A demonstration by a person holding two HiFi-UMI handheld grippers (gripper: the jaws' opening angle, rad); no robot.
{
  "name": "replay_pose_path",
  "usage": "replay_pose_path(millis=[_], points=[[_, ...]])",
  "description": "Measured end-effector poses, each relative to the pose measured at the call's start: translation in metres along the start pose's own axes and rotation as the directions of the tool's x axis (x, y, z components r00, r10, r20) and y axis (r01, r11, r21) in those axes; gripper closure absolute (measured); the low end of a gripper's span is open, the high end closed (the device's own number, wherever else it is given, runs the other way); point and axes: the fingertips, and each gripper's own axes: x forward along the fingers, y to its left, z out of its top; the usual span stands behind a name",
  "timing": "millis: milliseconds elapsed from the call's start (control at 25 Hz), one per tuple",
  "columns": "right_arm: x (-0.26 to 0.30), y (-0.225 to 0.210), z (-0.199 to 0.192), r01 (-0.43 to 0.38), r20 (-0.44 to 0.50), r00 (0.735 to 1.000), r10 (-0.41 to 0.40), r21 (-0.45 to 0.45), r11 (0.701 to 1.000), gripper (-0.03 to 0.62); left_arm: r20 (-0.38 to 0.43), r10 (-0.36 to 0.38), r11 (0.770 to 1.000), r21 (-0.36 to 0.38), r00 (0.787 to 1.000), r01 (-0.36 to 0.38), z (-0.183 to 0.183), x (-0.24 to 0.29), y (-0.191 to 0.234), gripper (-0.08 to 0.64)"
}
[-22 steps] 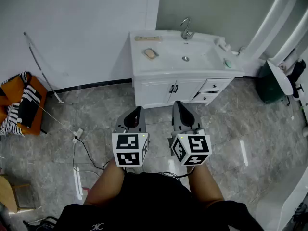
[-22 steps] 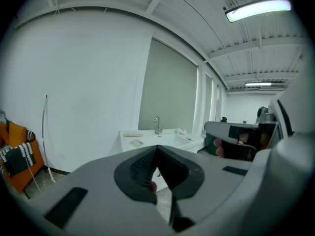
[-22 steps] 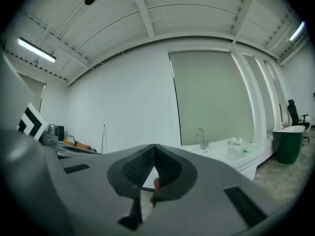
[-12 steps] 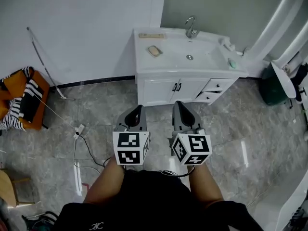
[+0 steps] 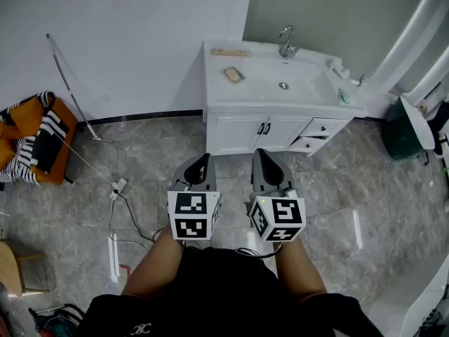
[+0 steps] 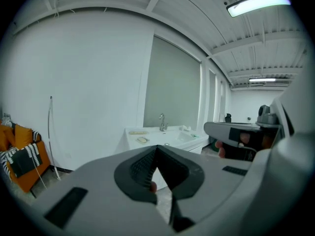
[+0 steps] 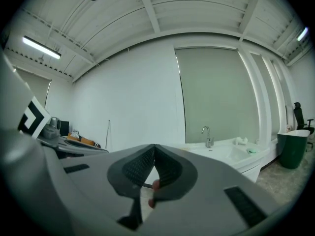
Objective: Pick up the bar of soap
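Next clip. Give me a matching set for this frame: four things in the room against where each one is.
Things:
1. bar of soap
2. faucet
3. dark green bin
4. striped cloth

Places:
A. draped on the orange seat at the far left
B. on the floor, right of the vanity
C. on the countertop, left of the basin
D. at the back edge of the basin

Pairs: 1-C, 2-D, 3-B, 4-A
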Motion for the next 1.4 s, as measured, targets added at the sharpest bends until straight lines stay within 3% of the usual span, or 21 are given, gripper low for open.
replay_pose_path(millis=[720, 1400], points=[[0.018, 0.059, 0.004, -0.031, -0.002, 1.0, 0.031, -0.018, 0.999, 0.584, 0.024, -0.017, 1.0, -0.012, 1.0, 0.018, 0.0, -0.02, 0.048, 0.561], [0.023, 0.098, 0.005, 0.063, -0.001, 0.998, -0.063, -0.047, 0.997, 0.584, 0.044, -0.096, 0.995, -0.011, 0.994, 0.097, -0.002, -0.035, 0.088, 0.561]])
